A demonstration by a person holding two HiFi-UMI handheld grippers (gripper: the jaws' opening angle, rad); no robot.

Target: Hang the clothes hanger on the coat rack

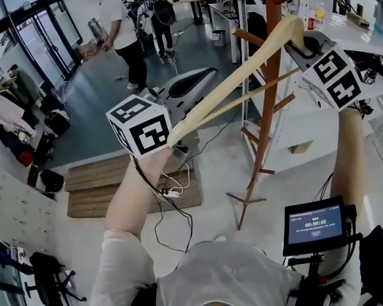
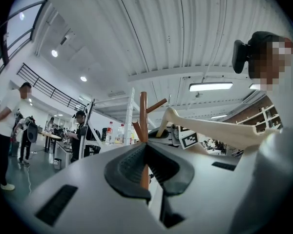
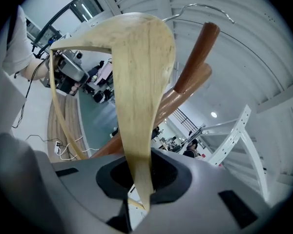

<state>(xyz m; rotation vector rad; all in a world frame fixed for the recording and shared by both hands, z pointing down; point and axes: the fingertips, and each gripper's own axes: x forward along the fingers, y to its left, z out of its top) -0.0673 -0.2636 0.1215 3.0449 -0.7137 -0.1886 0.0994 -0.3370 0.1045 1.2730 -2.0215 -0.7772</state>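
A pale wooden clothes hanger slants up from lower left to upper right in the head view, in front of the brown coat rack. My right gripper is shut on the hanger's top, just below its wire hook. The hook arcs over an upward-slanting rack peg; whether it rests on the peg I cannot tell. My left gripper is beside the hanger's lower end, shut with nothing between its fingers. It faces the rack pole, with the hanger arm to its right.
The rack's feet spread on the floor near a white table. A wooden platform and loose cables lie at lower left. People stand farther back. A small screen sits near my right side.
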